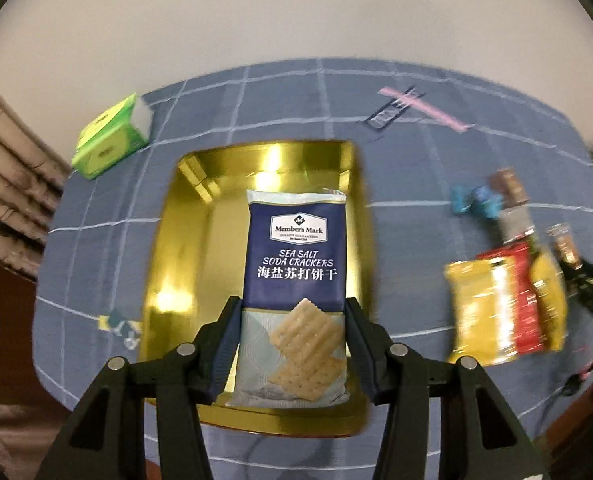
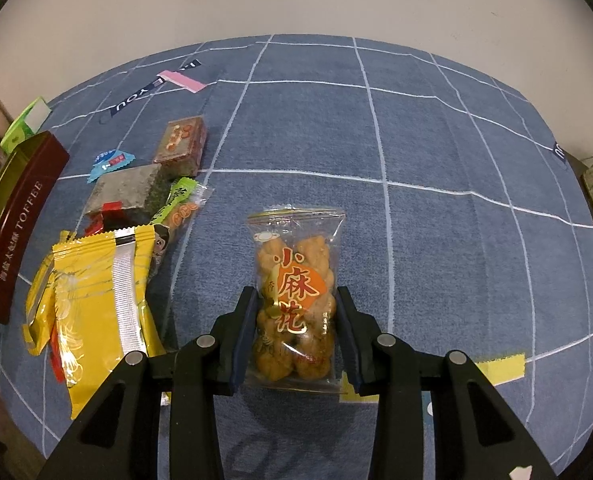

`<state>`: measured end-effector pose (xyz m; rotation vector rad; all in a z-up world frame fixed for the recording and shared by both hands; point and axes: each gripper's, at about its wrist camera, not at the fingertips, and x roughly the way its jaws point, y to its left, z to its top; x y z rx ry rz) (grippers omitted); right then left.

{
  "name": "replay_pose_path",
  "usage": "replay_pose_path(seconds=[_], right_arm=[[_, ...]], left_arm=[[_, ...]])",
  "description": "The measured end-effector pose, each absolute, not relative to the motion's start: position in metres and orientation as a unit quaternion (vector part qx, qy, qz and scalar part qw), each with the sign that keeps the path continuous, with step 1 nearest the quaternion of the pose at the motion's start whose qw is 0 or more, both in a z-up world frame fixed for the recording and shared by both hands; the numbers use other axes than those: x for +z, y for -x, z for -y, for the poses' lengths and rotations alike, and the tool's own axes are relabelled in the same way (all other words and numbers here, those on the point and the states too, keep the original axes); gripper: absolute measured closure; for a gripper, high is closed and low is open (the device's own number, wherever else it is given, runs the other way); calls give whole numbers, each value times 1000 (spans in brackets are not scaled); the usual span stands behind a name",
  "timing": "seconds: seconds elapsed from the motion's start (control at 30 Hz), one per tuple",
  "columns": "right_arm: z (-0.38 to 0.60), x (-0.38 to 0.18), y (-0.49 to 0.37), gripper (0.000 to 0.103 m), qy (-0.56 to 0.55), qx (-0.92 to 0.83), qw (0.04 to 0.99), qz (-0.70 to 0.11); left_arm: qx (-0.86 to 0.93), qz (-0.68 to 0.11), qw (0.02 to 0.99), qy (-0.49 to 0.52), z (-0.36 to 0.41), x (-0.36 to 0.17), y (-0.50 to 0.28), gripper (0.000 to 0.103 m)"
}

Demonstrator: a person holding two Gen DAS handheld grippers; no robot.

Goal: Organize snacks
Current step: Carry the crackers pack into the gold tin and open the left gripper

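My left gripper [image 1: 292, 308] is shut on a blue soda cracker packet [image 1: 294, 280] and holds it above the open gold tin [image 1: 176, 248]. My right gripper [image 2: 294, 296] is shut on a clear bag of fried dough twists [image 2: 294, 300] over the blue tablecloth. The tin shows in the right wrist view as a dark red toffee tin [image 2: 16, 224] at the left edge. A pile of loose snacks lies beside it: yellow packets [image 2: 96, 292], a green packet [image 2: 176, 204], a seaweed pack [image 2: 124, 192] and a brown box [image 2: 182, 144].
A green tissue pack [image 1: 108, 140] lies at the table's far left. A pink strip [image 1: 428, 110] and a dark wrapper [image 1: 384, 116] lie at the far edge. A blue wrapper [image 2: 110, 162] lies by the pile. Yellow tape [image 2: 500, 372] marks the cloth.
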<state>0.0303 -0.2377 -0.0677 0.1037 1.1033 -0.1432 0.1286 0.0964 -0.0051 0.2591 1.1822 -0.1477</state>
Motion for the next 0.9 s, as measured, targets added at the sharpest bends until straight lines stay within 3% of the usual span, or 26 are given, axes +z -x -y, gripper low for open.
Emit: replay_pose_path(seconds=[0.53,0.9], right_arm=[[234,-66,-35,69,-47,-89,837,-537],[228,-64,-35,70,-43,-107,835,-538]], left_arm=[[-49,-612,779,-130,-151,-64,-137,52],[-47,-611,779,-130,-156,-72,-136,51]])
